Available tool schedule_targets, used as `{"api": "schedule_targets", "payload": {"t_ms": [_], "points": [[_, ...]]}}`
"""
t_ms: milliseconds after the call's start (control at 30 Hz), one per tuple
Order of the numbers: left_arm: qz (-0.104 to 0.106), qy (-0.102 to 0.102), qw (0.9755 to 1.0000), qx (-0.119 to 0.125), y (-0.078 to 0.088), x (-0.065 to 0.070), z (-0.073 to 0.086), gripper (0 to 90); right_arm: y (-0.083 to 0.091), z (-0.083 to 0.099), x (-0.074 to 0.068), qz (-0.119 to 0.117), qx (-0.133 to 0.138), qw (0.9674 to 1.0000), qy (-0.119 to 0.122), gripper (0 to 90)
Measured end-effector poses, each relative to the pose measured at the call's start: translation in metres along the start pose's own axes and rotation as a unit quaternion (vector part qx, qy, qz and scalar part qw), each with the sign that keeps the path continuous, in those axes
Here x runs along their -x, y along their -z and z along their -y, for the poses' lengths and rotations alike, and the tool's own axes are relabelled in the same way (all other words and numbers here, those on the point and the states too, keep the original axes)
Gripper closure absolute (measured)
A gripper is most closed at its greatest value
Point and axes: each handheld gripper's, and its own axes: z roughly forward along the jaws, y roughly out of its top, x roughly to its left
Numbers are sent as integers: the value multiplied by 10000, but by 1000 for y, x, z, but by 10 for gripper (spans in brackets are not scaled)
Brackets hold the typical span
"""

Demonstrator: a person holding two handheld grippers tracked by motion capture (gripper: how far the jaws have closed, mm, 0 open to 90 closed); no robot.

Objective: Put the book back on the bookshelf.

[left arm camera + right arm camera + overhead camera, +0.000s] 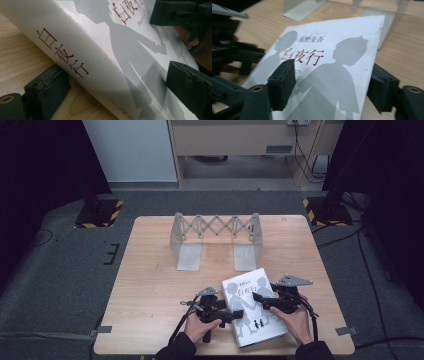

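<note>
A white book (252,312) with grey silhouettes and red characters lies near the table's front edge. My left gripper (227,315) is at its spine side. In the left gripper view the gripper (117,86) has one jaw against the underside of the spine and the other on the cover of the book (100,50), pressing on it. My right gripper (262,300) is at the book's right side. In the right gripper view the gripper (332,85) stands open astride the edge of the book (332,40), one jaw above the cover, one beyond the edge, with gaps.
A grey expanding book rack (216,232) with two upright plates stands at the back of the wooden table (150,285). Its base plates (302,10) lie just beyond the book. A person's hands (295,320) hold both grippers at the front edge.
</note>
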Motion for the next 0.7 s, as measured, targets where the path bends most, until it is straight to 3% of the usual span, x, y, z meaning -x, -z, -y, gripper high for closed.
{"api": "schedule_targets", "payload": {"t_ms": [100,267,333,700], "points": [[-52,-6,10000,-15,1,0,0,82,-5,3,2,187,-199,9996,-65,242],[-99,51,9999,20,1,-1,0,123,-9,10,8,142,-271,9989,-348,213],[-59,167,9998,96,2,-2,0,132,-11,12,7,266,-317,9989,-204,210],[-62,148,9998,82,2,-3,0,135,-10,16,13,172,-323,9982,-466,187]]}}
